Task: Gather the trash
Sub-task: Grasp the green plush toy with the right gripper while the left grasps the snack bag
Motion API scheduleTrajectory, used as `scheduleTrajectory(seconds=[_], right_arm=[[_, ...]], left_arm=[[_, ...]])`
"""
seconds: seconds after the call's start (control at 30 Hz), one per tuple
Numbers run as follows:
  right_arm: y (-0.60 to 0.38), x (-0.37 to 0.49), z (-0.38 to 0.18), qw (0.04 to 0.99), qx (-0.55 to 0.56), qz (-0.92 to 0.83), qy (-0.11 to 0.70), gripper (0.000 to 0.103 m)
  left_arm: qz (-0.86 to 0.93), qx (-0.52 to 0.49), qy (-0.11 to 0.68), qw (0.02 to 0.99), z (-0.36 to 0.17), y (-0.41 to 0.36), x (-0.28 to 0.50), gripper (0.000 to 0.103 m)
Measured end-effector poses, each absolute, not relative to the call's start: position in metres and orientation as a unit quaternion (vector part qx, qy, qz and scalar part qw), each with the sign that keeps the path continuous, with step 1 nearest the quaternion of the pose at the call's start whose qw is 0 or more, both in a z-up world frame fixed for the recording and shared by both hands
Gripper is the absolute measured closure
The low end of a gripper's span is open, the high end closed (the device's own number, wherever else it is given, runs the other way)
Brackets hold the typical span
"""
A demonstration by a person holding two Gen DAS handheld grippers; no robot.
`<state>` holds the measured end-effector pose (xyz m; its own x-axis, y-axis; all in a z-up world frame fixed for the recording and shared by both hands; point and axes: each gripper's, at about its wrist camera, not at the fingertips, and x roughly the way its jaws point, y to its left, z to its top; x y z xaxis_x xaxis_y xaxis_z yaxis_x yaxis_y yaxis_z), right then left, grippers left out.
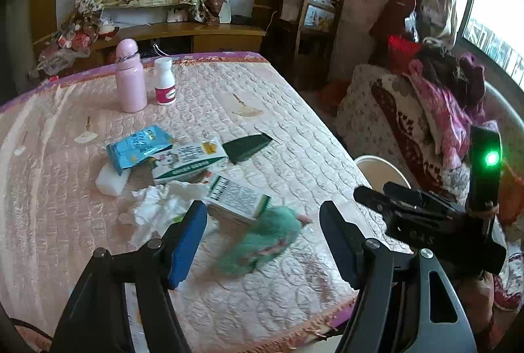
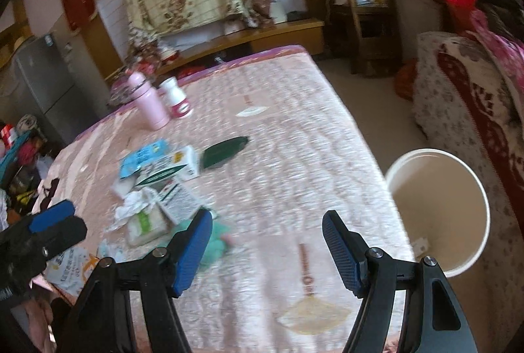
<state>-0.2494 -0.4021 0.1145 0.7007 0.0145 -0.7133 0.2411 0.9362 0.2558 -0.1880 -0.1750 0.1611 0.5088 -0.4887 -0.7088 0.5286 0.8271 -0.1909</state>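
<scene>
Trash lies heaped on the pink quilted table (image 1: 262, 110): a blue packet (image 1: 137, 150), a white and green carton (image 1: 188, 163), a dark green wrapper (image 1: 245, 146), crumpled tissue (image 1: 157, 205) and a barcode carton (image 1: 235, 195). A blurred teal fuzzy thing (image 1: 271, 238) rests on the cloth just beyond my left gripper (image 1: 263, 212), which is open with nothing held. In the right wrist view the same heap (image 2: 163, 176) sits left of my right gripper (image 2: 268, 217), open and empty above bare cloth. A white bucket (image 2: 439, 215) stands on the floor beside the table's right edge.
A pink bottle (image 1: 131, 81) and a white pill bottle (image 1: 165, 81) stand at the table's far side. A sofa piled with clothes (image 1: 435, 110) is to the right, beyond the bucket (image 1: 381, 169). A wooden shelf (image 1: 308, 22) and a low cabinet (image 1: 203, 35) line the back wall.
</scene>
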Motion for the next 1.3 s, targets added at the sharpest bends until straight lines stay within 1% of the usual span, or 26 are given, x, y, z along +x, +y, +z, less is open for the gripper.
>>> scheduleTrajectory(seconds=[0.23,0.43,0.6,0.67,0.87,1.0,1.17,1.2,1.23,1.3], right_arm=[[-0.37,-0.24,0.116,0.91,0.144,-0.028,0.387,0.03],[-0.358,-0.234,0.11,0.906,0.148,-0.002,0.396,0.03],[-0.344,-0.226,0.098,0.899,0.14,0.018,0.415,0.03],[-0.339,-0.225,0.097,0.898,0.136,0.027,0.418,0.03],[-0.328,-0.221,0.091,0.895,0.129,0.044,0.424,0.03],[-0.332,-0.215,0.08,0.889,0.135,0.028,0.437,0.03],[-0.331,-0.205,0.066,0.876,0.171,0.04,0.449,0.029],[-0.329,-0.203,0.063,0.873,0.178,0.044,0.452,0.028],[-0.327,-0.2,0.059,0.869,0.187,0.049,0.455,0.028],[-0.323,-0.194,0.051,0.863,0.198,0.052,0.461,0.025]], left_arm=[[-0.258,0.058,0.4,0.878,0.158,-0.134,-0.166,0.031],[-0.249,0.027,0.433,0.866,0.146,-0.088,-0.161,0.031],[-0.245,0.019,0.455,0.856,0.127,-0.062,-0.167,0.03],[-0.241,0.024,0.459,0.855,0.118,-0.053,-0.169,0.028],[-0.245,0.018,0.492,0.835,0.087,-0.026,-0.177,0.027],[-0.247,-0.029,0.52,0.817,0.062,-0.003,-0.181,0.025],[-0.24,-0.064,0.548,0.799,0.034,0.005,-0.178,0.023],[-0.244,-0.069,0.548,0.797,0.031,0.003,-0.179,0.021],[-0.248,-0.065,0.538,0.803,0.032,0.0,-0.182,0.018],[-0.256,-0.05,0.542,0.799,0.03,-0.009,-0.183,0.018]])
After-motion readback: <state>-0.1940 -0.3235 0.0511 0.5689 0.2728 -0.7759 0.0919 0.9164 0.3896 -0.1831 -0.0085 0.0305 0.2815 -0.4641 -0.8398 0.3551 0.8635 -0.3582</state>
